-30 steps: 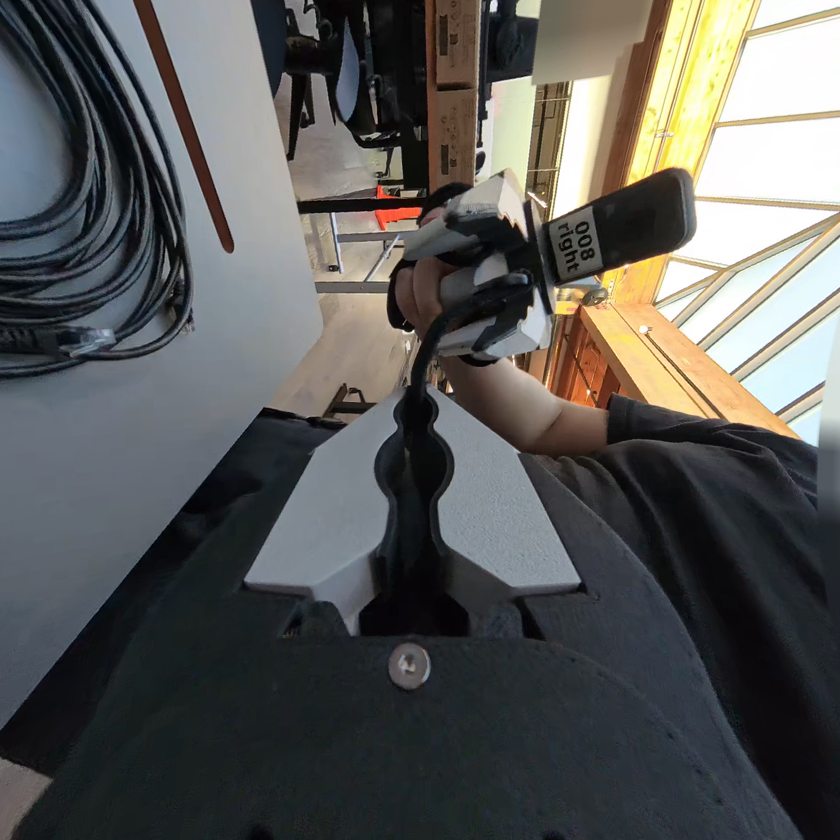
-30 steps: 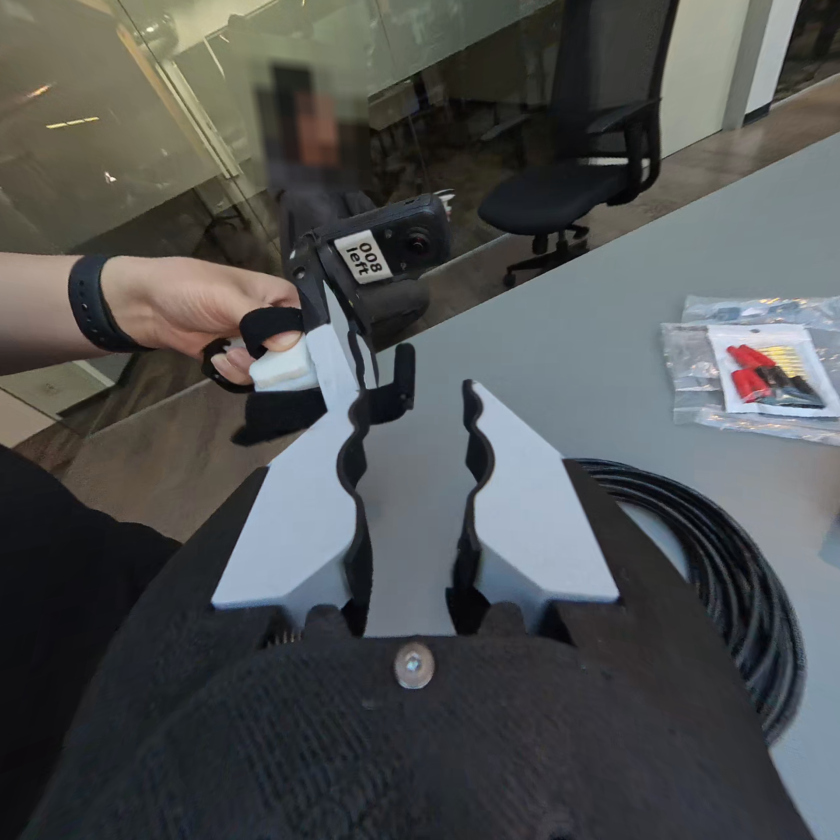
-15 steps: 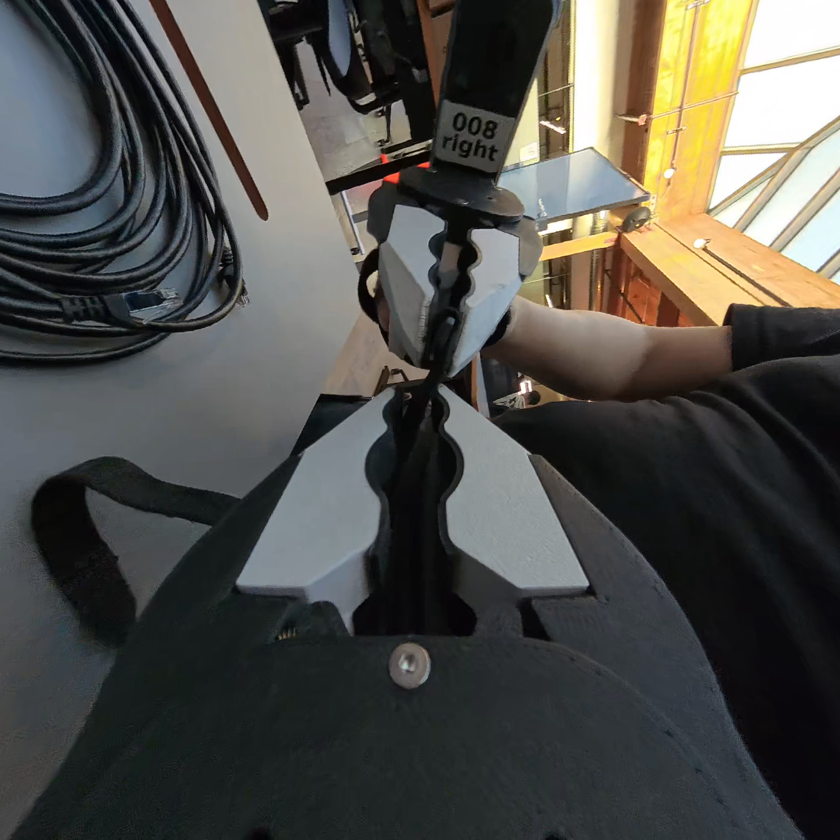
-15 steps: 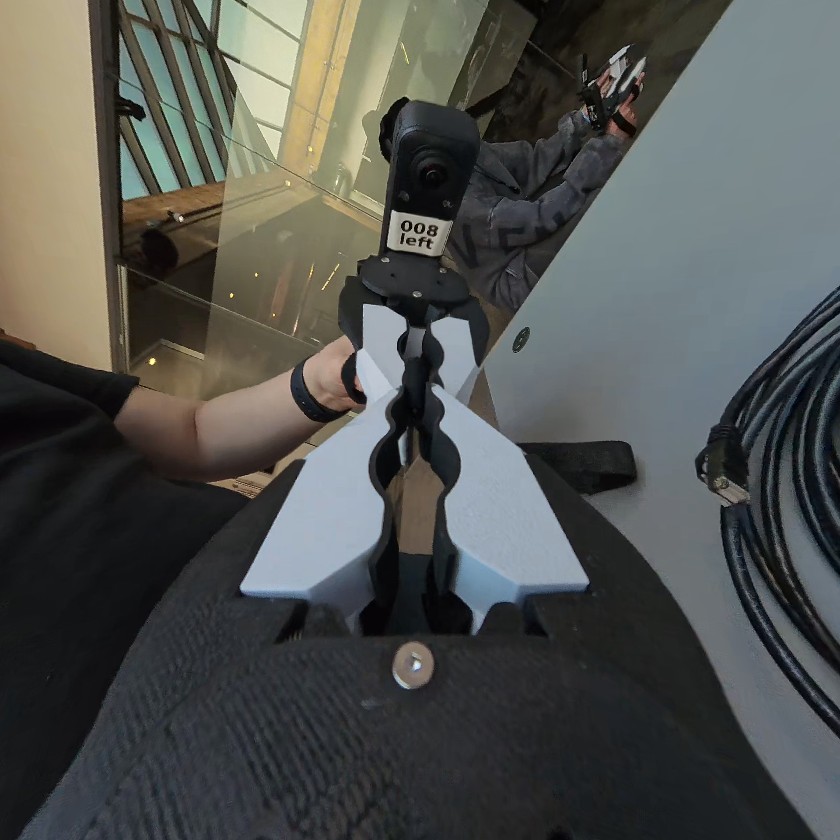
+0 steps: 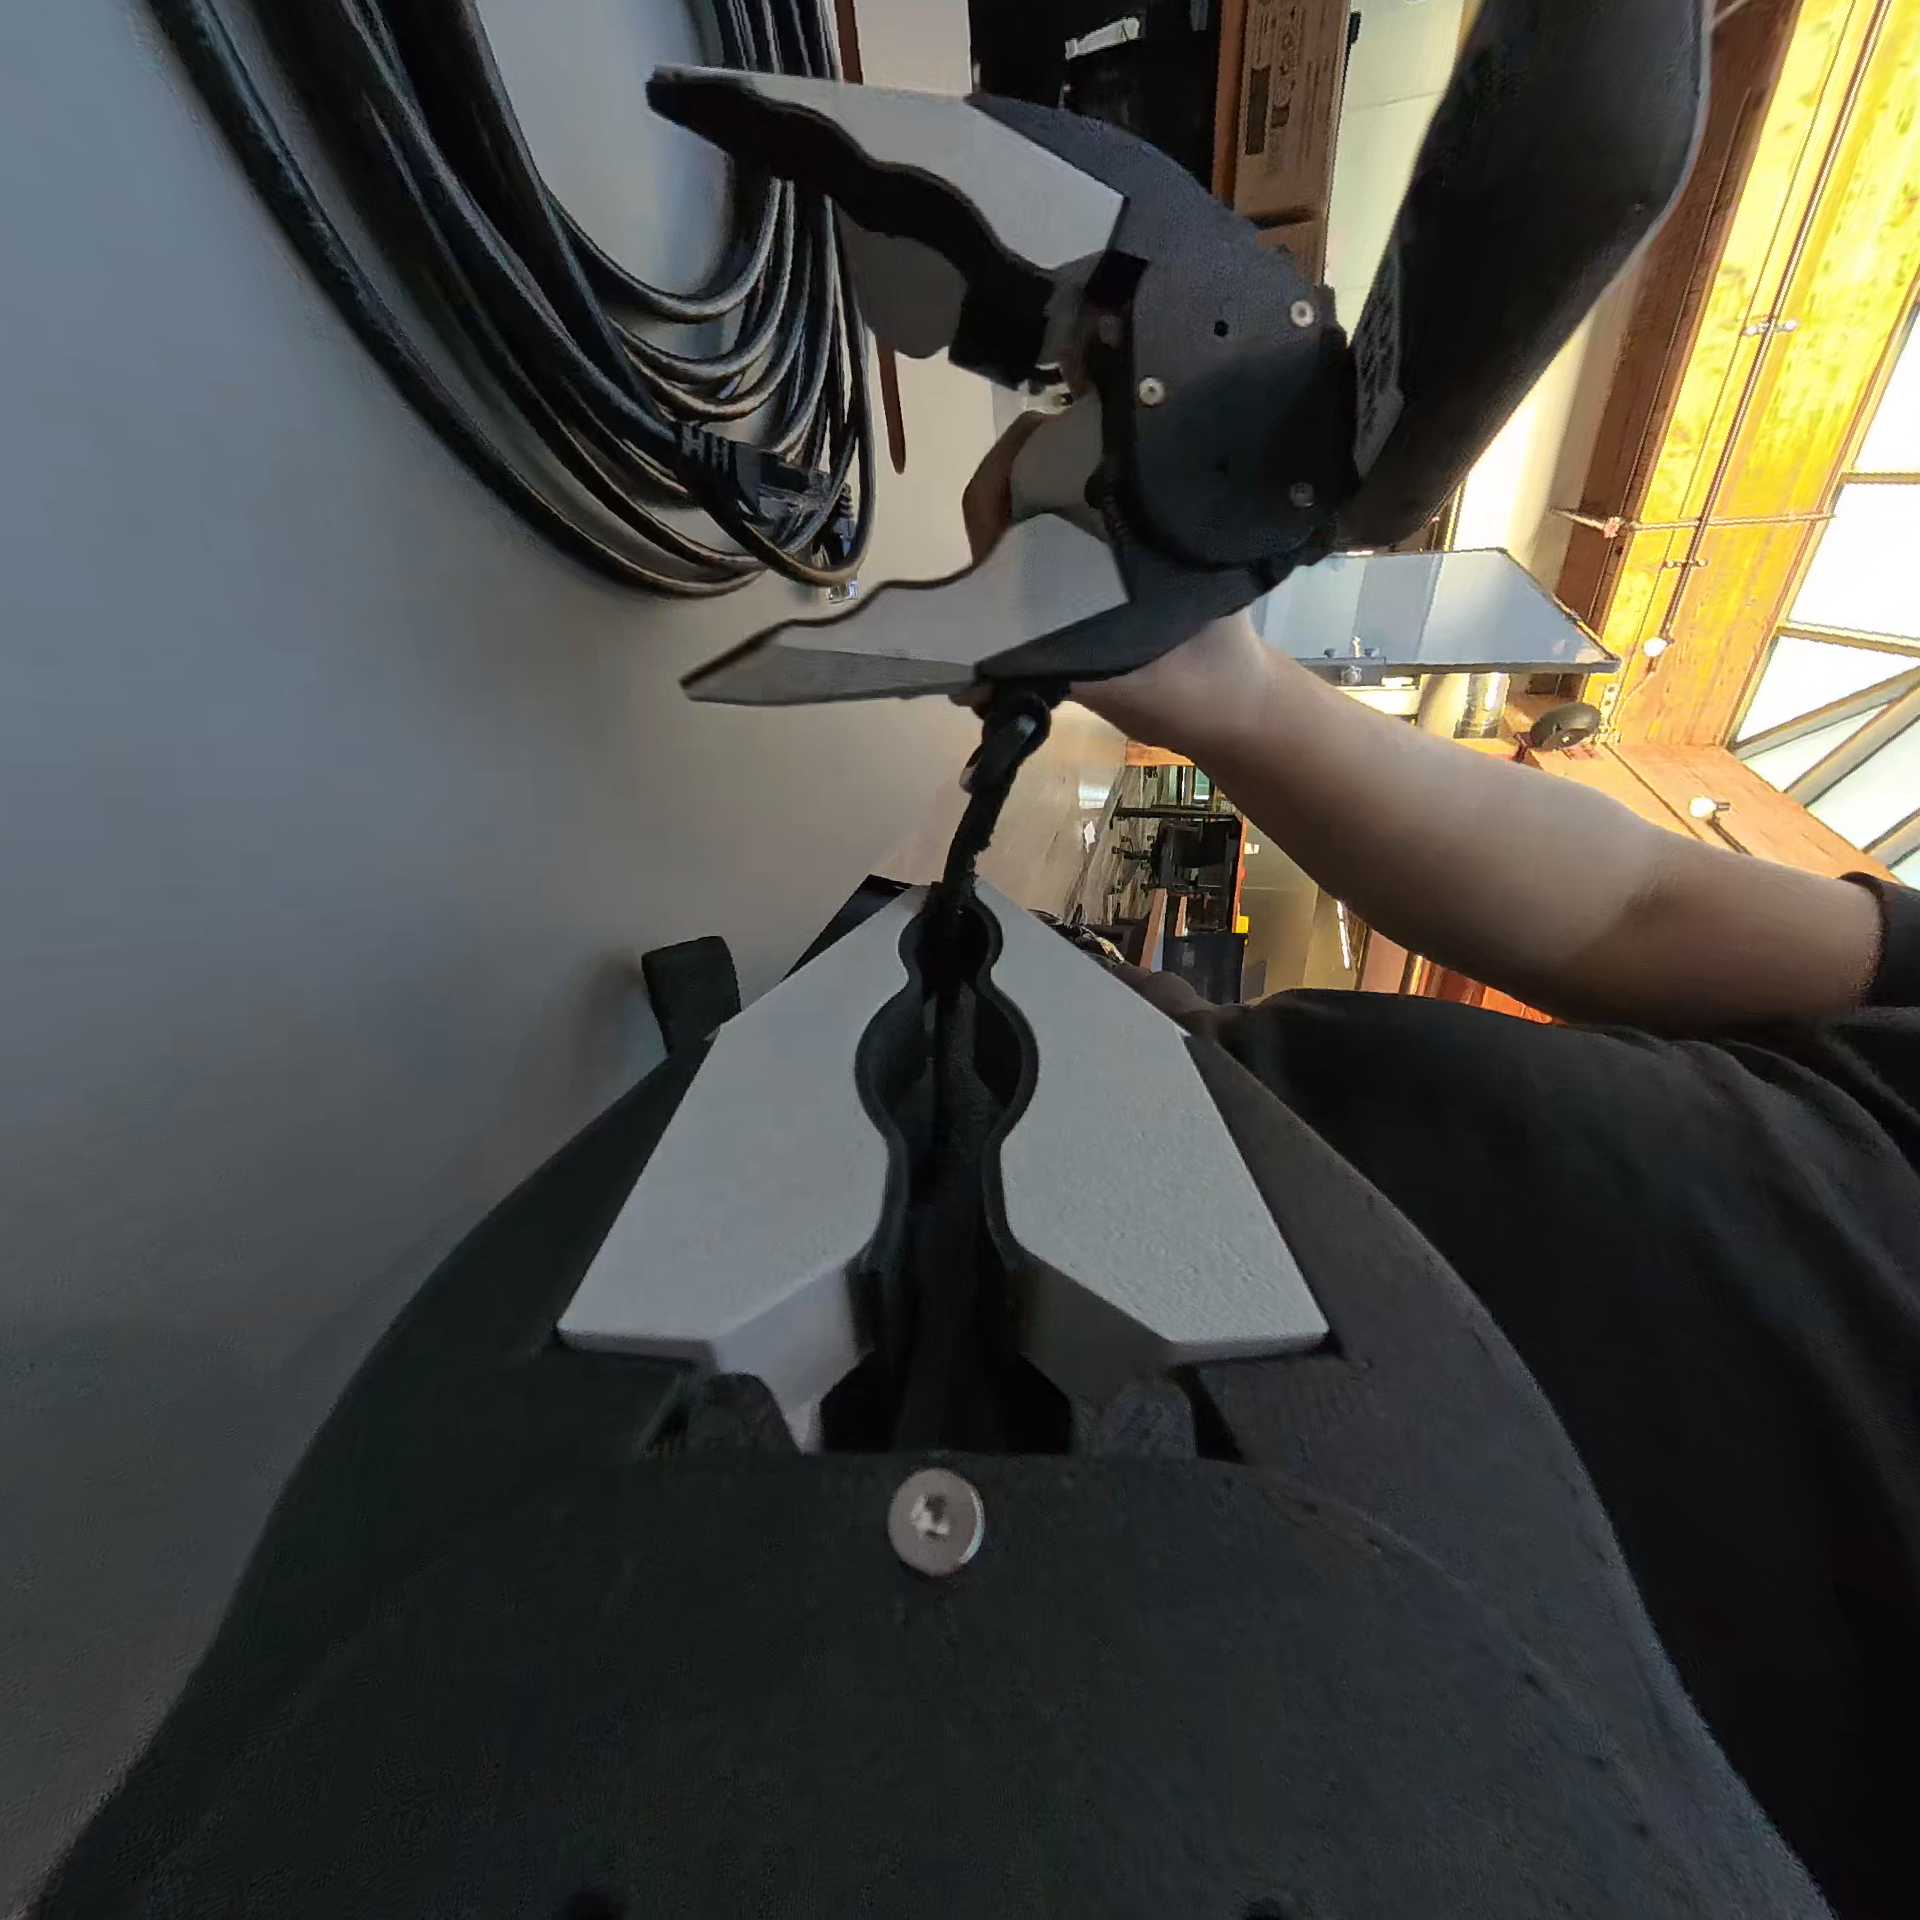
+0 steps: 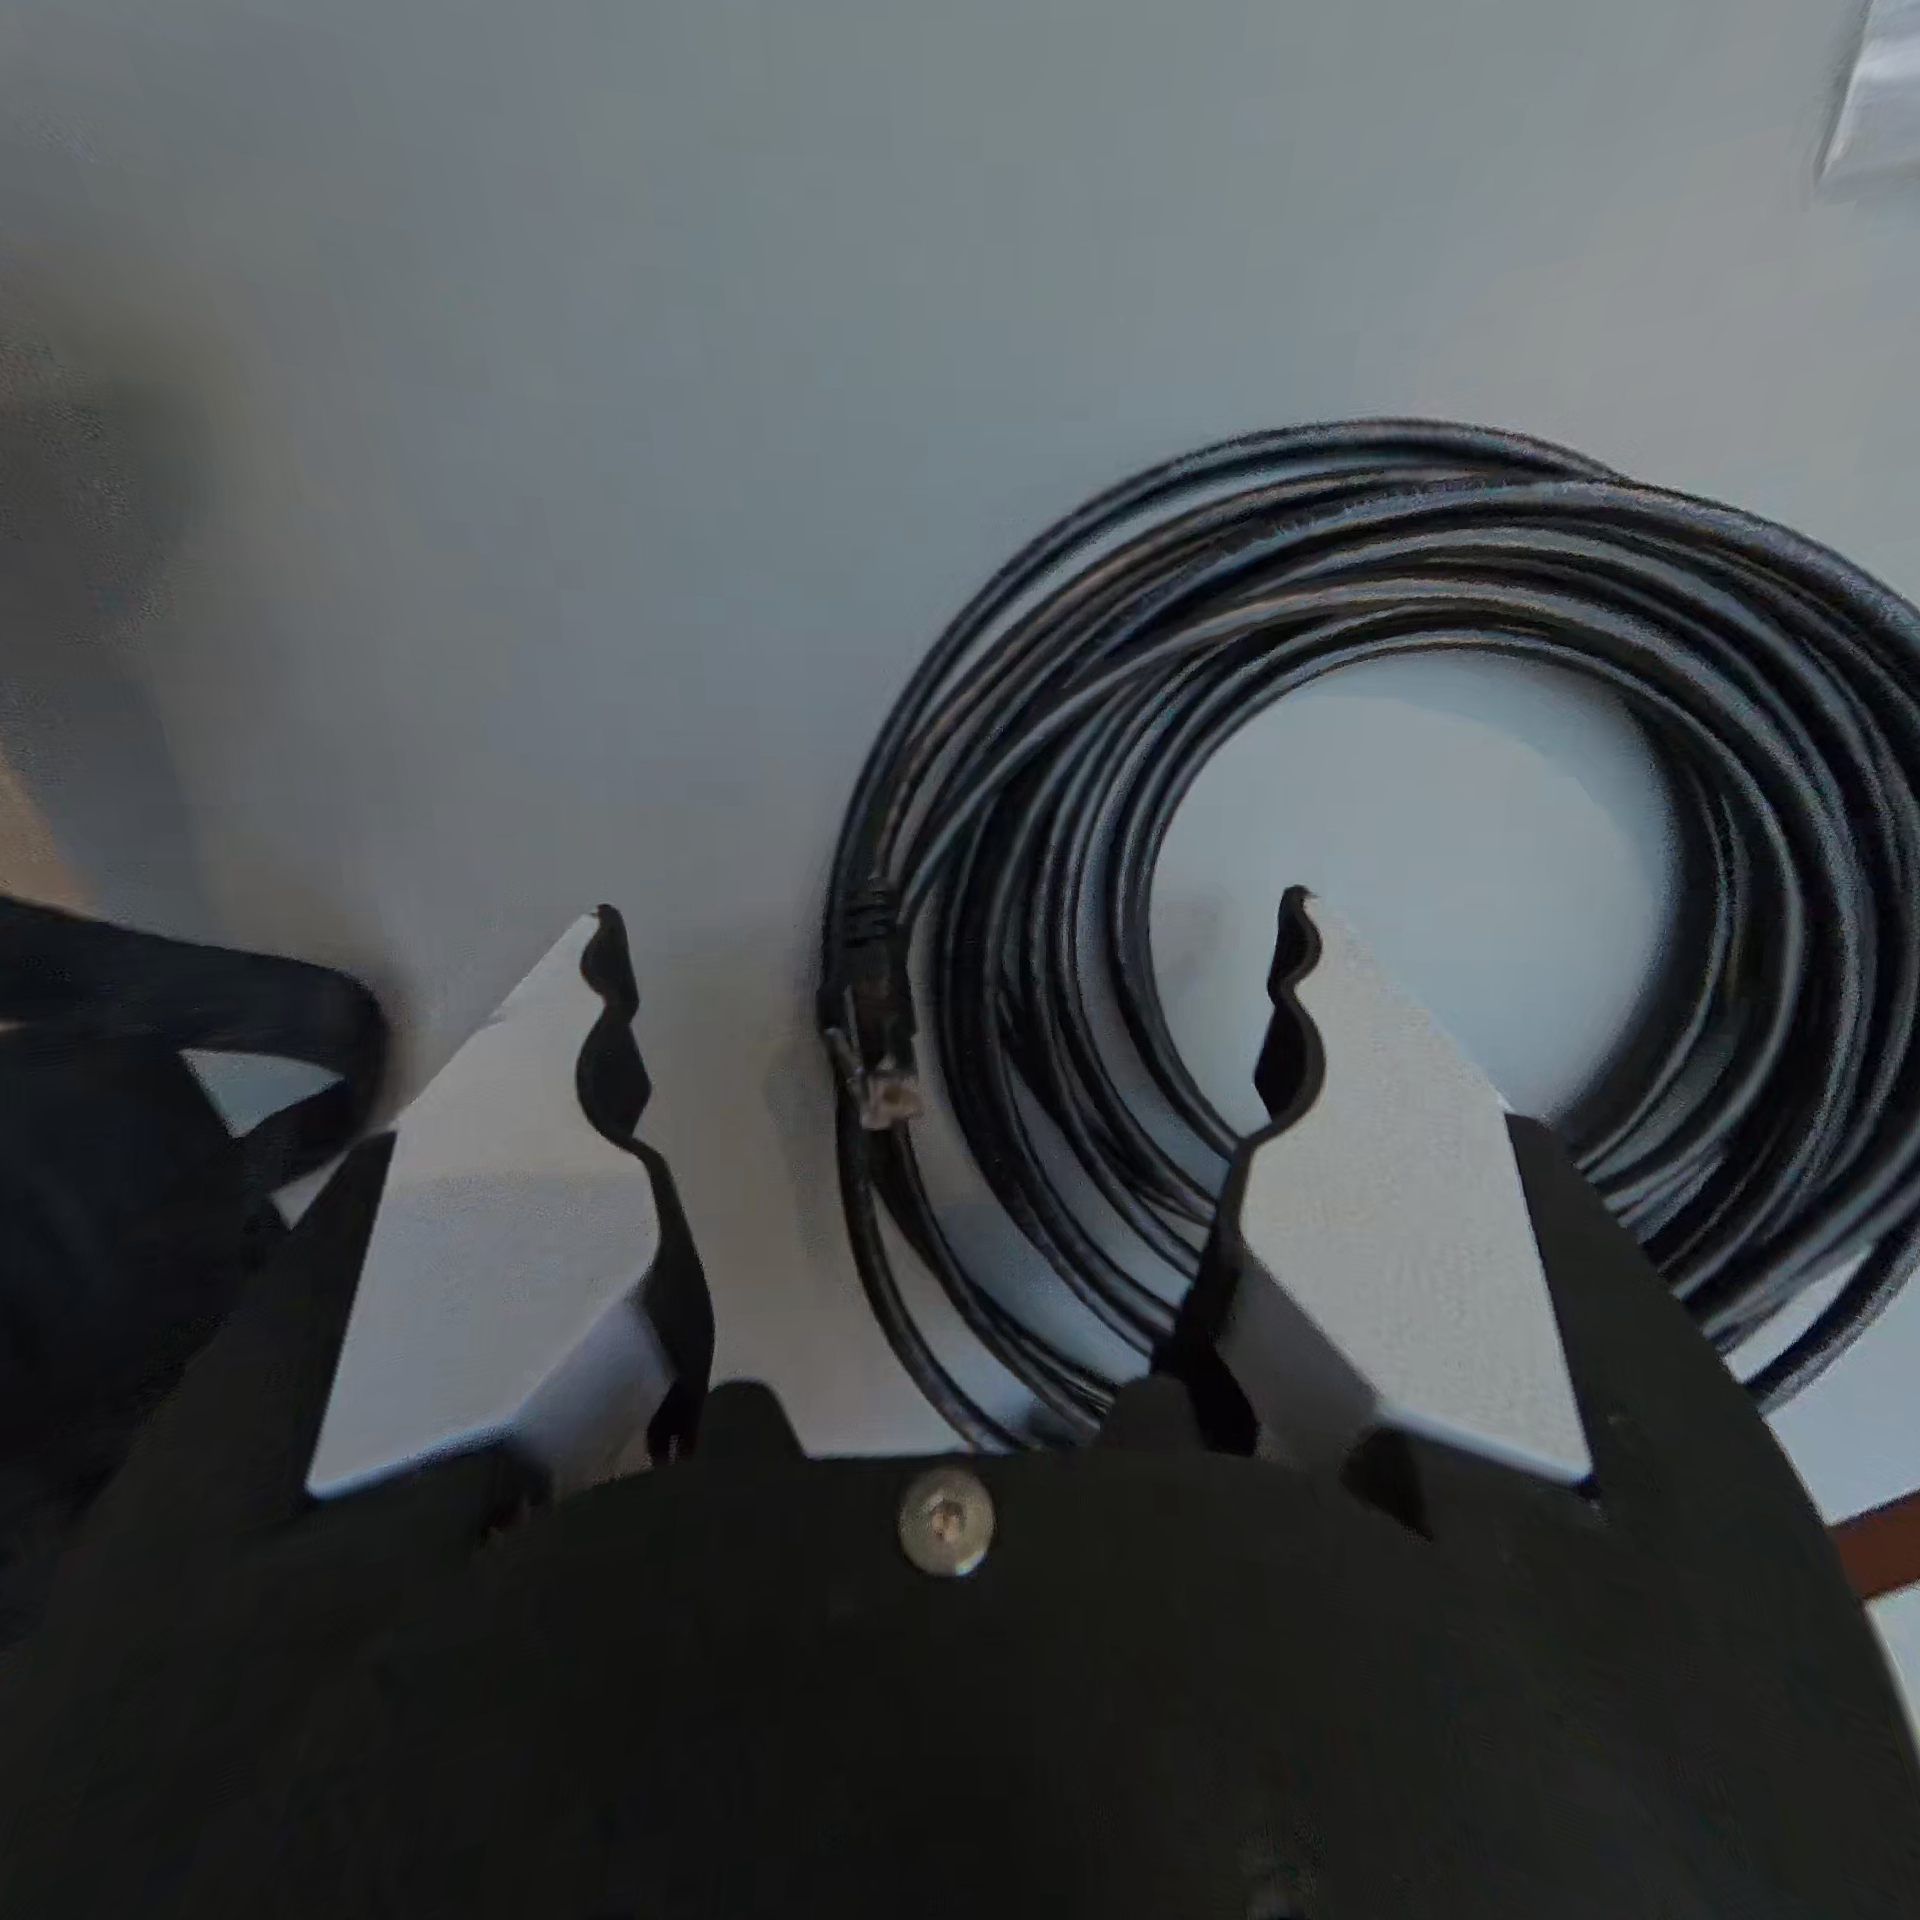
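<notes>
Two grippers: your left gripper (image 5: 951, 935) is clamped on a thin black strap (image 5: 987, 790); your right gripper (image 6: 951, 904) gapes wide, coiled black network cable (image 6: 1403, 831) between its jaws.

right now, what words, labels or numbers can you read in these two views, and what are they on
Label on the black camera on the right gripper: edge-on, unreadable.
Print on the cardboard boxes: too small and blurred to read.
Right wrist view: no writing on the table or cable coil.
</notes>
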Demonstrator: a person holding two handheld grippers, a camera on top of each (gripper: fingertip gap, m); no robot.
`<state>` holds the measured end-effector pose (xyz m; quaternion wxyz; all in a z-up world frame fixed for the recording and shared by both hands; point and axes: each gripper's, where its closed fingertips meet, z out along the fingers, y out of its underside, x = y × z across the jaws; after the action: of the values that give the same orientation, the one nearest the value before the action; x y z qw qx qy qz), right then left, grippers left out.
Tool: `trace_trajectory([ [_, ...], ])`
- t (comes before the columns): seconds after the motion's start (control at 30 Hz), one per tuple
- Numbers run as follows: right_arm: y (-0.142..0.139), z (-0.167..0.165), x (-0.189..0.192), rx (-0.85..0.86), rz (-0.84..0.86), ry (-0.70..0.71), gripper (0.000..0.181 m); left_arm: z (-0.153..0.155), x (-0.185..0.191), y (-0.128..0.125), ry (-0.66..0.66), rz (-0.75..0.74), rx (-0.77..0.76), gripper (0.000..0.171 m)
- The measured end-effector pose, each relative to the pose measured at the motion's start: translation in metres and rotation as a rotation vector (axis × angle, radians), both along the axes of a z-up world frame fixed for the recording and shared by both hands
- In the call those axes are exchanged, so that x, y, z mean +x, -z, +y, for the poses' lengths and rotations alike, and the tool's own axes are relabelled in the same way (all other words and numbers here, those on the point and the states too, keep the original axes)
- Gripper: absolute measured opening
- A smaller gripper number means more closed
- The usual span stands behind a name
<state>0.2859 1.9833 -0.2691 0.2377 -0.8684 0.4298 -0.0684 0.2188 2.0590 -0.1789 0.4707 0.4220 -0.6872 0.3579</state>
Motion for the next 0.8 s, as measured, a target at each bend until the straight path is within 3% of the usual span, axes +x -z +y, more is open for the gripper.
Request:
trace_trajectory([
  [0.1, 0.023, 0.005, -0.002, -0.118, 0.165, -0.023, 0.106, 0.006, 0.009, -0.005, -0.042, 0.002, -0.007, 0.000],
  [0.17, 0.024, -0.002, 0.006, -0.236, 0.168, -0.035, 0.077, 0.009, 0.013, -0.008, -0.065, -0.008, -0.018, 0.000],
  [0.27, 0.024, -0.003, 0.003, -0.302, 0.241, -0.030, 0.066, 0.015, 0.017, -0.011, -0.100, -0.016, -0.034, 0.000],
  [0.3, 0.023, -0.003, 0.002, -0.309, 0.247, -0.032, 0.055, 0.016, 0.017, -0.012, -0.114, -0.015, -0.044, 0.000],
  [0.33, 0.022, -0.003, 0.002, -0.305, 0.241, -0.031, 0.031, 0.018, 0.017, -0.012, -0.127, -0.014, -0.047, 0.000],
  [0.4, 0.022, -0.003, 0.003, -0.279, 0.221, -0.052, 0.018, 0.023, 0.016, -0.009, -0.145, -0.016, -0.044, 0.000],
  [0.47, 0.021, -0.002, 0.001, -0.177, 0.278, -0.017, 0.013, 0.027, 0.014, -0.003, -0.157, -0.006, -0.033, 0.000],
  [0.6, 0.016, 0.001, -0.013, 0.182, 0.523, 0.157, 0.012, 0.030, 0.008, 0.009, -0.169, 0.057, -0.024, 0.000],
  [0.8, -0.017, 0.012, -0.018, 0.595, 0.603, 0.212, 0.010, 0.014, 0.002, 0.039, -0.099, 0.116, 0.041, 0.000],
])
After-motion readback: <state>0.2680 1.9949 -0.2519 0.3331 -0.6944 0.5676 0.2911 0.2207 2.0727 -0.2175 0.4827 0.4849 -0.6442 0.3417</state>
